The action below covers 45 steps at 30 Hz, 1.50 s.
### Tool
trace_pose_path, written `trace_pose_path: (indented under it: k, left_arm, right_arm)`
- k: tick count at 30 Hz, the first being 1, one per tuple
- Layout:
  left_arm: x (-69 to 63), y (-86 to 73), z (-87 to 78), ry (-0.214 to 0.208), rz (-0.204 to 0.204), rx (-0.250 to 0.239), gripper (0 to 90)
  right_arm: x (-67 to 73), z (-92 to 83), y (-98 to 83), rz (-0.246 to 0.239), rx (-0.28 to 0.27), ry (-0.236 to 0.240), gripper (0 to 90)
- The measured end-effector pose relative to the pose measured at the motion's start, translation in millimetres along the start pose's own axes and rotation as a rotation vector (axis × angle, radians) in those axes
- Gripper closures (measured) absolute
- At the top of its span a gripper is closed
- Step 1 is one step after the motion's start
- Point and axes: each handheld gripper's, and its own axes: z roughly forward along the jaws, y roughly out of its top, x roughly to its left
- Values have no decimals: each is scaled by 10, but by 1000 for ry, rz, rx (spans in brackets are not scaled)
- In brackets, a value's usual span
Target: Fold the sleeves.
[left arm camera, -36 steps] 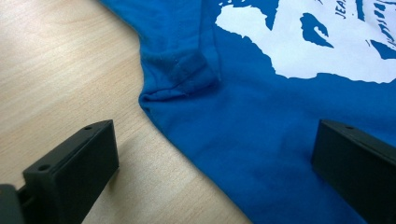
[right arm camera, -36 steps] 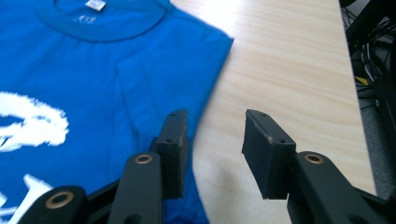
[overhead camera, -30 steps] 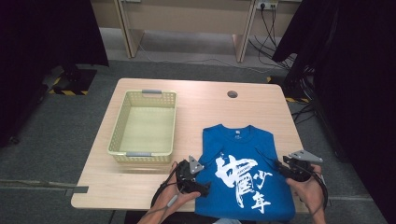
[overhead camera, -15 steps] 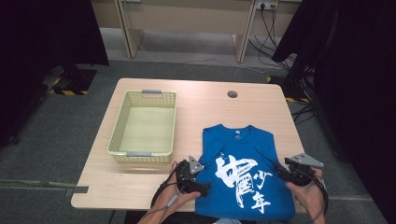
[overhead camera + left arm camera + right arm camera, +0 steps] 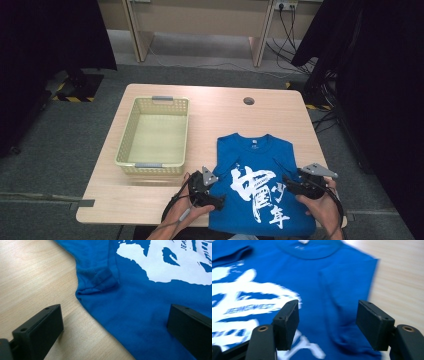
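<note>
Right, blue T-shirt point(image 5: 260, 180) lies flat on desk point(image 5: 220, 107), near front edge, sleeves folded in, yellow basket point(image 5: 132, 135) just beside it. Left tongs point(image 5: 112, 332) spread wide at shirt's left edge, one jaw over wood, other over cloth. Right tongs point(image 5: 328, 325) have just been opening, jaws apart above shirt's right side, pinching nothing.

A: We see the table point(image 5: 230, 112) evenly lit from overhead, its surroundings falling away to black.

B: We find the T-shirt point(image 5: 342, 282) smeared by motion blur beyond the right gripper's jaws; between the left gripper's jaws the fabric stays sharp, with soft shadows.
</note>
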Motion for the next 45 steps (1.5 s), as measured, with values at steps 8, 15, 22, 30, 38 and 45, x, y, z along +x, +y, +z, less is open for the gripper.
trace_pose_path:
  k: [8,15,22,30,38,45]
  left_arm:
    - [13,4,4,2,-1,0,0]
    - [56,12,10,20,-16,2,0]
    - [84,16,12,27,-22,4,0]
    - [107,19,15,24,-25,2,0]
    - [150,13,1,-18,-48,-26,13]
    - [111,-6,-25,-33,-35,-27,31]
  right_arm:
    - [203,107,-10,-27,67,77,322]
    - [247,161,-25,-25,77,72,306]
    - [263,212,7,-19,68,59,302]
    - [269,237,31,-10,72,53,266]
    - [312,207,53,4,52,73,219]
    - [368,137,56,11,37,103,202]
